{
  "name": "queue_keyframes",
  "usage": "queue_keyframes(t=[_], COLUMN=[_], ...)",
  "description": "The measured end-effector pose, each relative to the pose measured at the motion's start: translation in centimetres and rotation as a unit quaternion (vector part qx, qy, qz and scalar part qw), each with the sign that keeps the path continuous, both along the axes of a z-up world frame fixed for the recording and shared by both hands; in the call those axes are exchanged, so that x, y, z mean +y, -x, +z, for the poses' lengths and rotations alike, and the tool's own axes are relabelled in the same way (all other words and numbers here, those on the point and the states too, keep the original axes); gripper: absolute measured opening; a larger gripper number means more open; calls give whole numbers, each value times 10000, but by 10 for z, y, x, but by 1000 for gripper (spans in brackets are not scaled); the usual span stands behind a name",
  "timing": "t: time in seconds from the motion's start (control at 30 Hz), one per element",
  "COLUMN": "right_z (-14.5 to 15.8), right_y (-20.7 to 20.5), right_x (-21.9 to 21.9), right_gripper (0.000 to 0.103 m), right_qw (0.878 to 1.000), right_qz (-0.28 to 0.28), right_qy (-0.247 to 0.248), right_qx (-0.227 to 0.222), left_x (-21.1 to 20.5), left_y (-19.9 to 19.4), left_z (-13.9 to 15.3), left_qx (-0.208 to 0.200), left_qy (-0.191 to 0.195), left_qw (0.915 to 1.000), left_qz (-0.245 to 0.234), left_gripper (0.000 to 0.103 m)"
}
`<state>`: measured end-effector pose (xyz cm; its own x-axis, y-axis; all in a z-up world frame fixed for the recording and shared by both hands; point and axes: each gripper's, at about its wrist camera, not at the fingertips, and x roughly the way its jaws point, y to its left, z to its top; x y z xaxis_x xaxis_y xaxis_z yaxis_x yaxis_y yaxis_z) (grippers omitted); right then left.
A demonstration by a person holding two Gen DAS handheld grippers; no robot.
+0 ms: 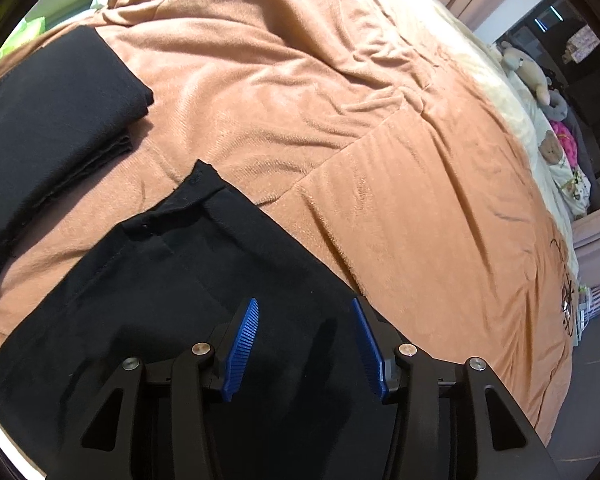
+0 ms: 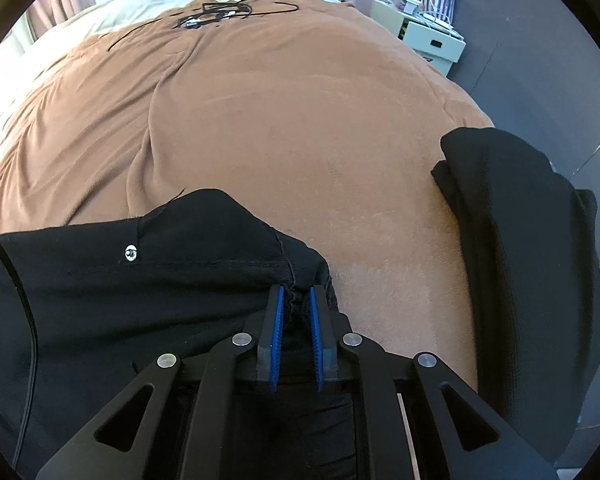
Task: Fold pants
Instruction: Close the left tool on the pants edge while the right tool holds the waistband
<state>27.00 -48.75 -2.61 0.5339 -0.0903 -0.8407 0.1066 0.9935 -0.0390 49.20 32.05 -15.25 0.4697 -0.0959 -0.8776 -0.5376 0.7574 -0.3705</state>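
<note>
Right tool (image 2: 296, 296) clamped on a bunched edge of the black pants (image 2: 120, 292) at lower centre, left tool (image 1: 305, 312) fingers spread apart over black pants cloth, brown blanket (image 2: 280, 128) on bed beyond, folded black garment (image 1: 48, 112) upper left.

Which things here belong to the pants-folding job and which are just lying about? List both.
For the job:
pants
right tool, shut on the pants
left tool, open

Lying about:
folded black clothes
stuffed toy
white box
cable
</note>
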Motion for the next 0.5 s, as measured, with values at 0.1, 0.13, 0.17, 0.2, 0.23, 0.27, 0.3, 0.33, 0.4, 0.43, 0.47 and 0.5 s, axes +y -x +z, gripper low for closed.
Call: queue_keyframes(t=[0.1, 0.13, 0.17, 0.2, 0.23, 0.27, 0.3, 0.33, 0.4, 0.43, 0.47, 0.5], right_z=[-1, -2, -2, -3, -1, -1, 0, 0, 0, 0, 1, 0], right_y=[-1, -1, -2, -3, -2, -2, 1, 2, 5, 7, 8, 8], right_x=[-3, -4, -5, -5, -7, -10, -15, -18, -22, -22, -22, -22], right_gripper=[10, 10, 10, 10, 10, 10, 10, 11, 11, 11, 11, 12], right_qw=[10000, 9999, 9999, 9999, 9999, 9999, 9998, 9997, 9995, 9995, 9995, 9995], right_qz=[20, 27, 32, 42, 55, 68, 86, 94, 104, 121, 128, 156], right_qy=[-82, -98, -114, -128, -136, -150, -174, -220, -294, -295, -282, -283], right_qx=[8, 8, 8, -2, -6, -10, -19, -25, -38, -44, -37, -12], left_x=[-3, -5, -5, -6, -5, -5, -4, -5, -7, -8, -10, -12], left_y=[-8, -11, -14, -16, -19, -21, -22, -24, -29, -32, -34, -36], left_z=[-7, -9, -11, -13, -15, -18, -21, -23, -24, -24, -24, -24], left_qx=[150, 225, 315, 383, 440, 469, 500, 539, 605, 644, 680, 718], left_qy=[-14, -36, -117, -204, -245, -217, -197, -224, -345, -390, -426, -447], left_qw=[9999, 9997, 9994, 9990, 9987, 9986, 9984, 9981, 9973, 9969, 9966, 9962], left_qz=[-33, -32, -1, 50, 108, 143, 170, 197, 217, 213, 207, 194], left_gripper=[50, 50, 50, 50, 50, 50, 50, 50, 49, 49, 49, 49])
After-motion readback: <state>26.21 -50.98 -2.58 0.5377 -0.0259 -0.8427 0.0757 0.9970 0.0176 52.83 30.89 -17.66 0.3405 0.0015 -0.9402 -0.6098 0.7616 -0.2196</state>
